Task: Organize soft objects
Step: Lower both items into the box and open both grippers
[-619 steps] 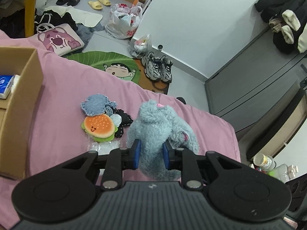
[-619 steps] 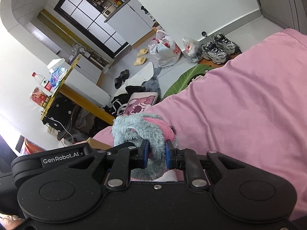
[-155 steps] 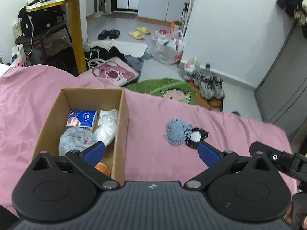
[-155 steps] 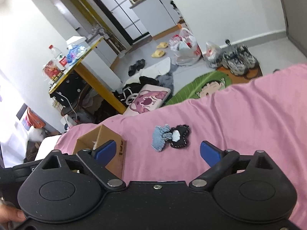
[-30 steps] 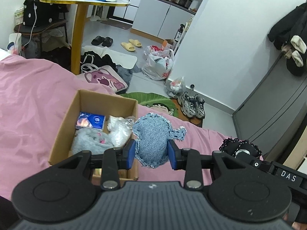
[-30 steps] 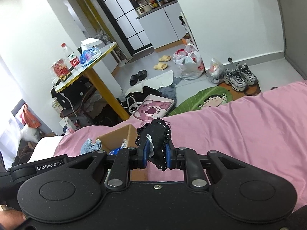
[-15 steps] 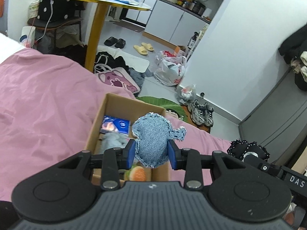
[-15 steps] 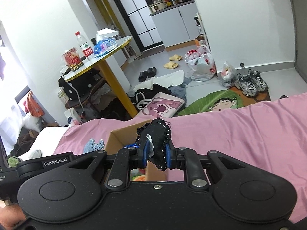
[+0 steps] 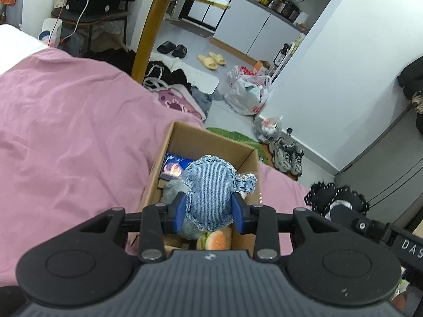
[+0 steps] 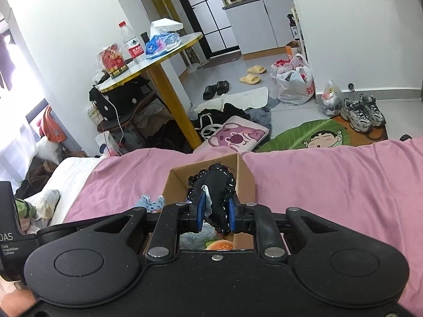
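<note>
My left gripper [image 9: 208,212] is shut on a blue denim plush [image 9: 211,185] and holds it above the open cardboard box [image 9: 201,138] on the pink bed. In the box lie a grey fluffy toy [image 9: 171,186], a burger plush [image 9: 215,239] and a blue packet [image 9: 173,167]. My right gripper [image 10: 216,215] is shut on a black plush with white stitching [image 10: 216,185], also over the box [image 10: 246,182]. The black plush shows at the right of the left wrist view [image 9: 335,198]. The denim plush shows at the left of the right wrist view [image 10: 149,202].
The pink bedcover [image 9: 66,132] spreads around the box. Beyond the bed's edge the floor holds a yellow-legged table [image 10: 169,79], bags, slippers, sneakers [image 10: 362,115], a pink cushion [image 10: 235,134] and a green mat.
Both grippers have moved left and forward with their plush toys, and now hang over the box. Both stay shut.
</note>
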The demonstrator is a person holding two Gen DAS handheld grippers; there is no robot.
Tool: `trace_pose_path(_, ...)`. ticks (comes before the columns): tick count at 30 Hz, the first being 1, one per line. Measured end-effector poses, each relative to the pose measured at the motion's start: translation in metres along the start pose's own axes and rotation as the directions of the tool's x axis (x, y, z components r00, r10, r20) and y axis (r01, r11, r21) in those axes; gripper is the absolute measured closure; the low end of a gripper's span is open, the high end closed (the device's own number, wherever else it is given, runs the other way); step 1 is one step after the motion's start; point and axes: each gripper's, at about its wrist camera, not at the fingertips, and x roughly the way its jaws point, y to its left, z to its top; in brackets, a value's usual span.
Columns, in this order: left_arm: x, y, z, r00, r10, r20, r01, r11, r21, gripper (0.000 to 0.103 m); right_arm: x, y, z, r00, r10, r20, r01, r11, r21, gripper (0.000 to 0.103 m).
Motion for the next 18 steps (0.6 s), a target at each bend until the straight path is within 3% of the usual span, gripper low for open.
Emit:
trace_pose_path(6, 0.016, 0.016, 0.0, 0.997, 0.017, -0.077, -0.021, 0.999, -0.049, 0.057, 0.018, 0.008, -0.002, 1.0, -0.001, -0.031, 0.001, 1.0, 0.002, 0.085)
trace_pose_path(8, 0.018, 0.021, 0.001, 0.996, 0.011, -0.088, -0.017, 0.997, -0.069, 0.048, 0.022, 0.011, -0.003, 0.999, 0.0, -0.034, -0.001, 1.0, -0.007, 0.084)
trace_pose_path(12, 0.018, 0.028, 0.002, 0.997, 0.005, -0.082, -0.012, 0.996, -0.09, 0.042, 0.03, 0.014, -0.004, 0.999, 0.0, -0.05, 0.0, 1.0, -0.001, 0.077)
trace_pose_path(16, 0.019, 0.028, 0.002, 0.996, 0.007, -0.092, -0.016, 0.995, -0.095, 0.039, 0.028, 0.012, -0.005, 0.999, -0.003, -0.05, 0.004, 1.0, 0.007, 0.061)
trace_pose_path(18, 0.019, 0.028, 0.002, 0.996, 0.008, -0.093, -0.017, 0.995, -0.096, 0.038, 0.025, 0.009, -0.005, 0.999, -0.001, -0.048, 0.002, 1.0, 0.022, 0.061)
